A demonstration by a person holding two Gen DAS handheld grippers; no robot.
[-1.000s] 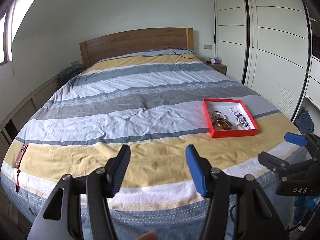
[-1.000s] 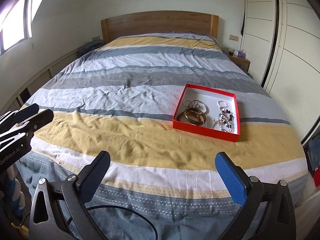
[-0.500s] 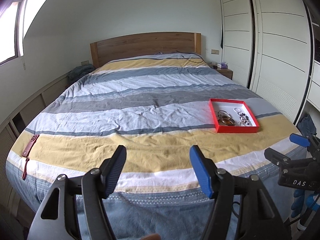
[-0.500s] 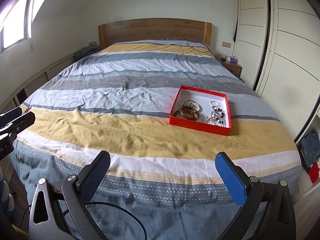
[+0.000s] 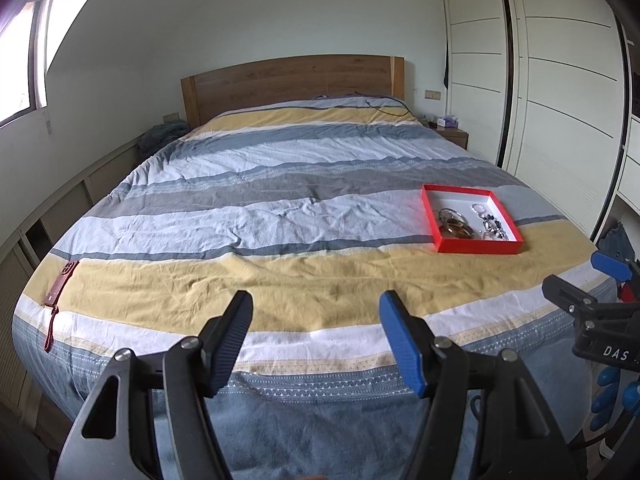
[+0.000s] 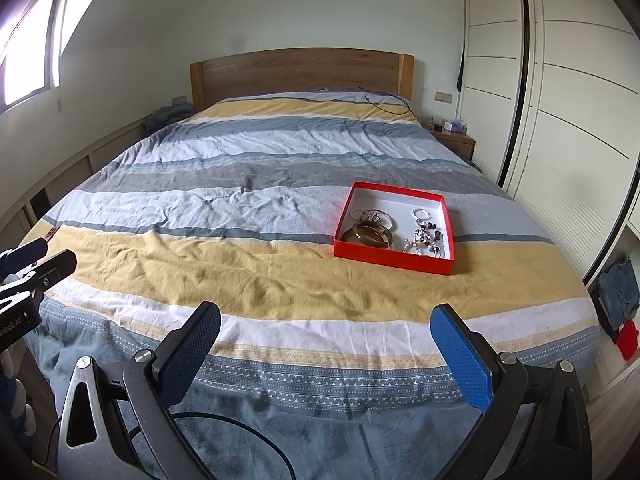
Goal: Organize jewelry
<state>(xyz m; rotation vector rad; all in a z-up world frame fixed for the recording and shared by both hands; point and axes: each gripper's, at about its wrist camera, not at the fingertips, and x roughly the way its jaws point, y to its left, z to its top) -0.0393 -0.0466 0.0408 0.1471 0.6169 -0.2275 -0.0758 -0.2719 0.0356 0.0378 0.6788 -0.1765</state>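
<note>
The left gripper point(image 5: 316, 338) hangs over the foot of the bed with its jaws apart; they have just been opening, and nothing lies between them but the air above the striped duvet point(image 5: 280, 216). The right gripper point(image 6: 326, 344) stands wider still, also empty, its dark pad on the left and its blue pad on the right framing the yellow band of the cover. Each tool shows at the edge of the other's view: the right one at the right border of the left camera, the left one at the left border of the right camera, so the two sit side by side and apart. Beyond them, well clear of both sets of fingers, the red tray point(image 6: 394, 258) rests flat on the duvet toward the bed's right side, straddling the seam between the pale blue stripe and the yellow one. It is nearly square; its sides run slightly askew to the stripes, one corner turned a little toward the foot of the bed. Inside on its white floor, the amber bangles point(image 6: 370, 234) lie flat at the near left with thin silver rings behind them, and a beaded tangle point(image 6: 428, 238) stretches front to back along the right. A dark red strap point(image 5: 60, 284) lies near the bed's left edge.
</note>
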